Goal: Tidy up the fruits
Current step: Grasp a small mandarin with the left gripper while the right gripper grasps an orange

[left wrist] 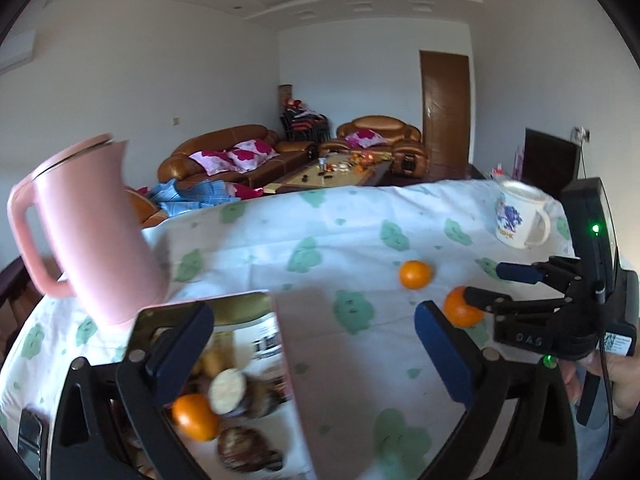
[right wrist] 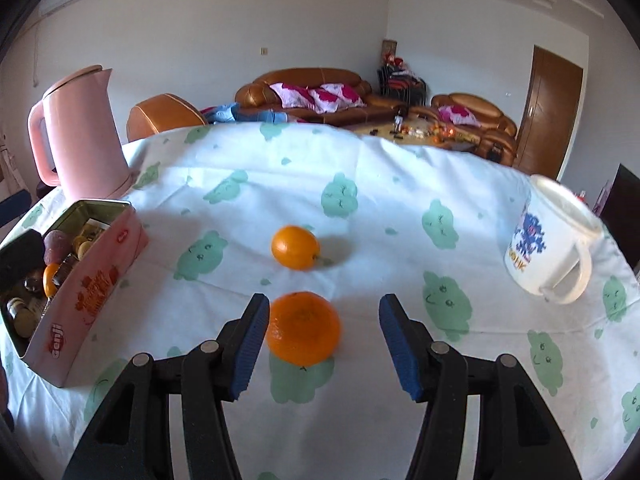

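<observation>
1. Hovering over the pink tin (left wrist: 296,360), the left gripper (left wrist: 316,344) had its fingers spread wide, nothing between them; one orange (left wrist: 195,416) sat inside the tin at lower left.
2. Right gripper (right wrist: 320,340) was open around the near orange (right wrist: 303,328) at frame centre; left pad just beside it, right pad apart.
3. Far orange (right wrist: 295,247) lay on the tablecloth (right wrist: 400,168) above it, mug (right wrist: 548,240) at right.

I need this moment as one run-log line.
left gripper: open, above tin | right gripper: open, around near orange | far orange: on tablecloth

White walls (right wrist: 224,12), brown leather sofas (right wrist: 304,84), wooden door (right wrist: 548,112), daylight.
</observation>
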Demonstrator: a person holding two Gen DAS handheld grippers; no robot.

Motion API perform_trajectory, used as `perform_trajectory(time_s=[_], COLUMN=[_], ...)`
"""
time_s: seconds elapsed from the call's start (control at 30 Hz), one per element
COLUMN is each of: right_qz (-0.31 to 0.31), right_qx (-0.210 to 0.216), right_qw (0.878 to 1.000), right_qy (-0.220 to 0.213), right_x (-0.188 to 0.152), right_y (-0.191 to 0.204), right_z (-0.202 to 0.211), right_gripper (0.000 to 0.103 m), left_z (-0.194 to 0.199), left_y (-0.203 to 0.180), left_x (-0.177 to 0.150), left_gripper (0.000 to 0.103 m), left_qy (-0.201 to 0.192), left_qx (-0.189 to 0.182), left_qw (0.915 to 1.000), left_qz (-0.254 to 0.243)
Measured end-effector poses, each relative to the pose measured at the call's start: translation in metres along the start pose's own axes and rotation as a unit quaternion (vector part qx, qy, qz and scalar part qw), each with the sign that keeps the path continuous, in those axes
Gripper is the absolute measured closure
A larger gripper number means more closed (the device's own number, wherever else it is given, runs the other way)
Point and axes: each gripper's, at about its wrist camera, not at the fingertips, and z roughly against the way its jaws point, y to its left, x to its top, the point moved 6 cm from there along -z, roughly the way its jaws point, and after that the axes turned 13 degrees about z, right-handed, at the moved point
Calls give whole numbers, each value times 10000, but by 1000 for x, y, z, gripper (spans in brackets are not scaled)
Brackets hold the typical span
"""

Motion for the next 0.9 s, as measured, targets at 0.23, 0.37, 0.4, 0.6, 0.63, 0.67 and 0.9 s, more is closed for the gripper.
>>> perform_trajectory(time_s=[0.23, 0.37, 0.4, 0.6, 0.63, 0.67, 0.9], right_qz=[-27, -186, -256, -280, -345, -397, -573], right_qx=[366, 606, 690, 649, 584, 509, -388], right_qw=[9990, 9968, 9959, 9965, 9968, 9971, 9962], right_qy=[255, 486, 520, 456, 427, 414, 526], right_x=[-3, -10, -12, -10, -10, -9, -14], right_y=[6, 7, 6, 0, -5, -10, -59], right_z=[-16, -28, -31, -28, -27, -27, -29], right_gripper=[44, 51, 53, 54, 54, 54, 54], left_z=[-27, -34, -35, -45, -47, -50, -84], left_y=[-27, -30, -30, -40, -44, -46, -74], left_x=[-5, -6, -6, -3, -3, -2, -3], left_gripper=[0, 0, 0, 0, 0, 0, 1], left_qy=[359, 509, 530, 701, 729, 749, 1062], left_qx=[-68, -101, -115, -206, -221, -233, -274], left_qw=[9991, 9985, 9984, 9973, 9971, 9969, 9939], left_qz=[-215, -171, -158, -77, -72, -68, -77])
